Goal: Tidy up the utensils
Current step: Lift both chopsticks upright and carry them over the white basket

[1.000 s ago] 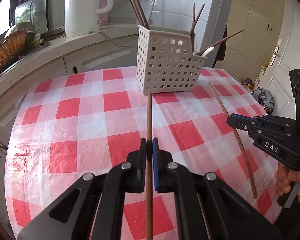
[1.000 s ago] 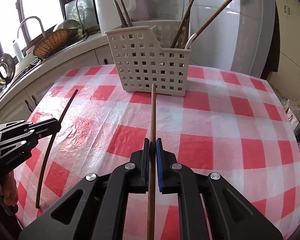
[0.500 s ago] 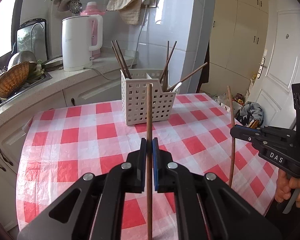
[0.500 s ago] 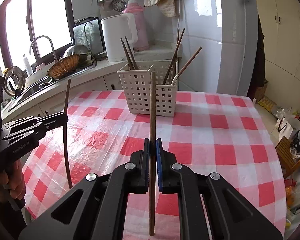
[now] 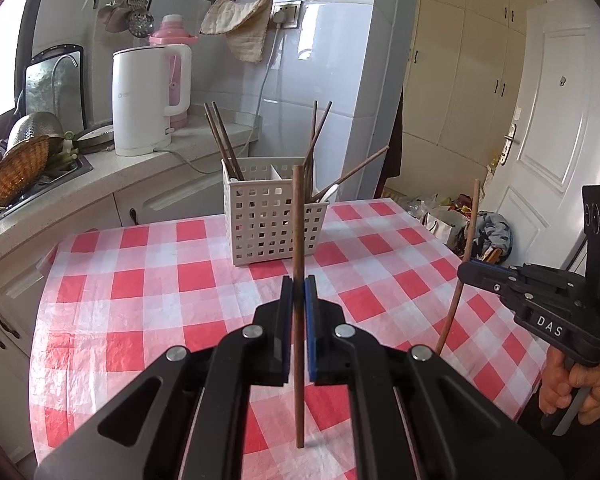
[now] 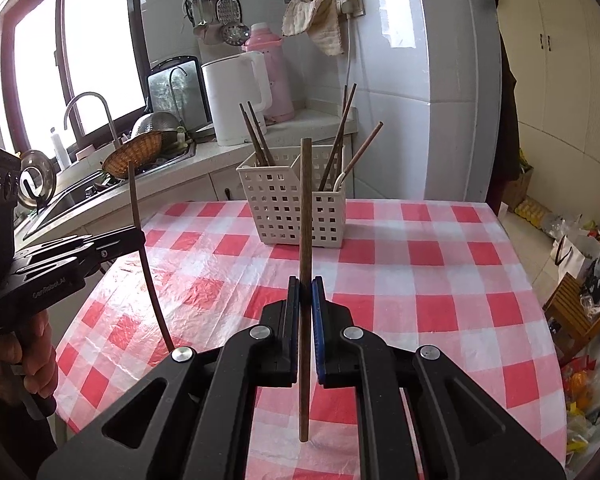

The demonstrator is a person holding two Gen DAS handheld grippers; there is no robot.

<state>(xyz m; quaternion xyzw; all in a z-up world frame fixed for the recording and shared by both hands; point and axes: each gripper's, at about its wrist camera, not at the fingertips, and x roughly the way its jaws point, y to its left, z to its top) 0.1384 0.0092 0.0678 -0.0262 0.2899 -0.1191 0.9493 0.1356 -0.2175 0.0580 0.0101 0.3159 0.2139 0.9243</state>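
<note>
My left gripper point(image 5: 299, 284) is shut on a brown chopstick point(image 5: 298, 240) held upright above the checked table. My right gripper point(image 6: 305, 286) is shut on a second brown chopstick point(image 6: 305, 220), also upright. Each gripper shows in the other's view: the right gripper point(image 5: 466, 270) at the right with its chopstick point(image 5: 462, 264), the left gripper point(image 6: 138, 236) at the left with its chopstick point(image 6: 142, 240). A white perforated utensil basket point(image 5: 274, 220) stands at the table's far side with several chopsticks point(image 5: 224, 144) and a white spoon in it. It also shows in the right wrist view point(image 6: 292, 208).
The table point(image 5: 160, 280) has a red-and-white checked cloth. Behind it, a counter holds a white kettle point(image 5: 144, 100), a pink thermos point(image 5: 176, 32) and a wicker basket point(image 5: 16, 168) by the sink. Bags and clutter point(image 6: 580, 272) lie on the floor to the right.
Both grippers have lifted and tilted up with their chopsticks, so the sticks now stand upright off the table. The basket appears farther and lower in both views.
</note>
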